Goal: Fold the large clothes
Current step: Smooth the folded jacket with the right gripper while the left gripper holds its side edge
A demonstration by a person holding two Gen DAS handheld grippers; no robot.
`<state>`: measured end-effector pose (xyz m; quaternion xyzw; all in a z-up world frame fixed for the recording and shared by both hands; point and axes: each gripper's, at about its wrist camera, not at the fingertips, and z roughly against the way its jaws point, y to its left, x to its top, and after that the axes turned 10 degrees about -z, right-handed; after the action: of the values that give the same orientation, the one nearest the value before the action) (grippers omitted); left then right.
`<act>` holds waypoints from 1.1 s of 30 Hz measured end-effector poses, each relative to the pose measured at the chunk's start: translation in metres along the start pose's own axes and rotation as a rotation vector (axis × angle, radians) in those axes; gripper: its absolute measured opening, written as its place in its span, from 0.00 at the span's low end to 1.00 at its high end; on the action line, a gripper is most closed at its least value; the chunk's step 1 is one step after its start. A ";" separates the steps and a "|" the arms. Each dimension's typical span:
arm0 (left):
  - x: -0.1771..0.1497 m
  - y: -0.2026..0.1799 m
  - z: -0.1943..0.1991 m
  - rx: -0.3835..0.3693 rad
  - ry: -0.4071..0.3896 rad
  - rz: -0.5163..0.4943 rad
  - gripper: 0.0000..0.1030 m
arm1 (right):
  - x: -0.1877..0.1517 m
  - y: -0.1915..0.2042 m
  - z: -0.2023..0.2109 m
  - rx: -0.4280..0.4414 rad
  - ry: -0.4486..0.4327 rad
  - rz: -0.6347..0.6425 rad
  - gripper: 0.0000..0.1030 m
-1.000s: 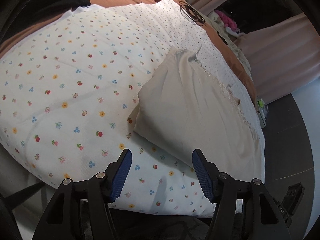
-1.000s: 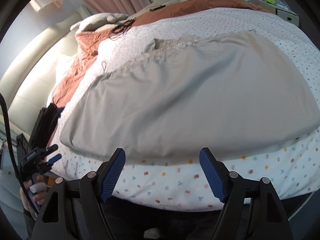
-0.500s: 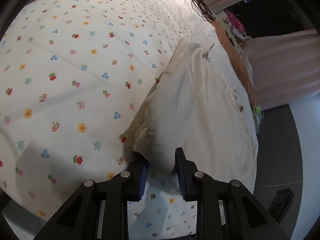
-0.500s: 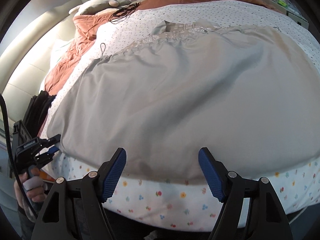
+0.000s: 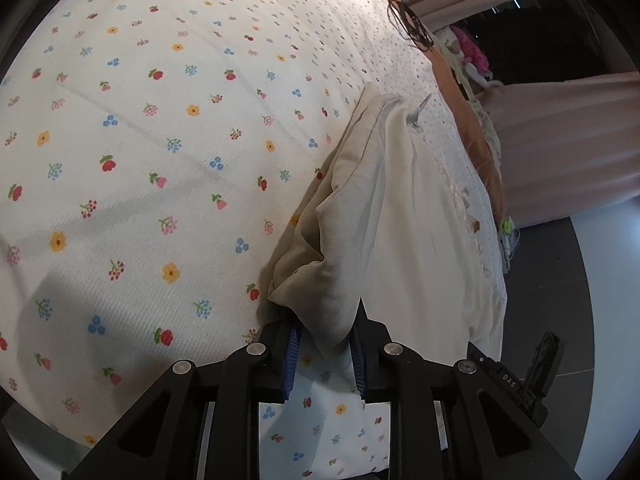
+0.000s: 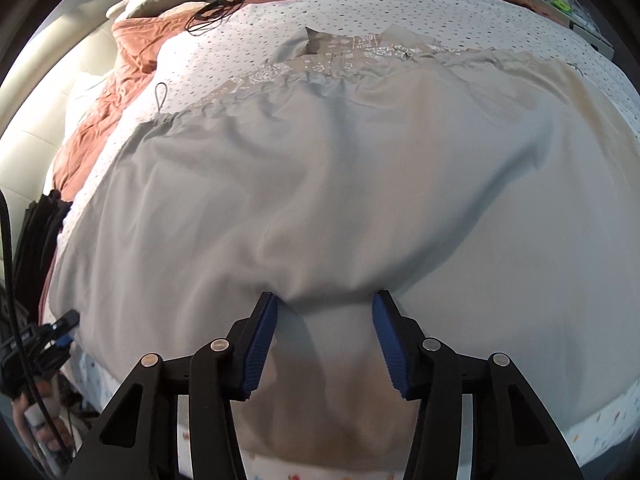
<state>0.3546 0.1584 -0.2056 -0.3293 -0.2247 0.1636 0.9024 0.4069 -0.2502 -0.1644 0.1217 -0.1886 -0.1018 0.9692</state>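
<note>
A large pale beige garment [image 5: 404, 216] lies spread on a floral bedspread [image 5: 160, 140]. My left gripper [image 5: 326, 328] is shut on the garment's near corner, which stands up bunched between the blue pads [image 5: 291, 354]. In the right wrist view the garment [image 6: 320, 160] fills the middle, with a lace-trimmed top edge [image 6: 340, 56] at the far side. My right gripper [image 6: 324, 304] presses down near the garment's near hem. Its jaws are closing, and a ridge of cloth is gathering between them. The left gripper [image 6: 44, 336] shows at the lower left, held by a hand.
An orange blanket [image 6: 120, 80] lies crumpled at the far left of the bed, with a black cable [image 6: 216, 8] beside it. A dark stack of cloth [image 6: 40, 220] sits at the left edge. Pink curtains [image 5: 560, 140] and grey floor [image 5: 580, 320] lie beyond the bed.
My left gripper dropped onto the garment's corner and shut on it. My right gripper moved forward over the hem onto the cloth, and its jaws have narrowed.
</note>
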 end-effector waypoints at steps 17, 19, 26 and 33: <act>-0.006 -0.005 0.003 -0.006 -0.030 0.080 0.45 | 0.121 0.014 -0.058 -0.072 0.001 0.012 0.21; -0.007 -0.004 0.003 -0.007 -0.035 0.097 0.46 | 0.132 0.017 -0.066 -0.083 -0.001 0.015 0.21; -0.005 0.004 -0.001 -0.027 -0.043 0.186 0.46 | 0.172 0.022 -0.086 -0.088 -0.012 0.015 0.19; -0.007 0.005 0.005 -0.006 -0.033 0.239 0.46 | 0.189 0.028 -0.095 -0.113 -0.031 0.031 0.17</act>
<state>0.3455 0.1617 -0.2077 -0.3534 -0.1993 0.2748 0.8717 0.6197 -0.2510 -0.1784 0.0623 -0.1995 -0.0993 0.9729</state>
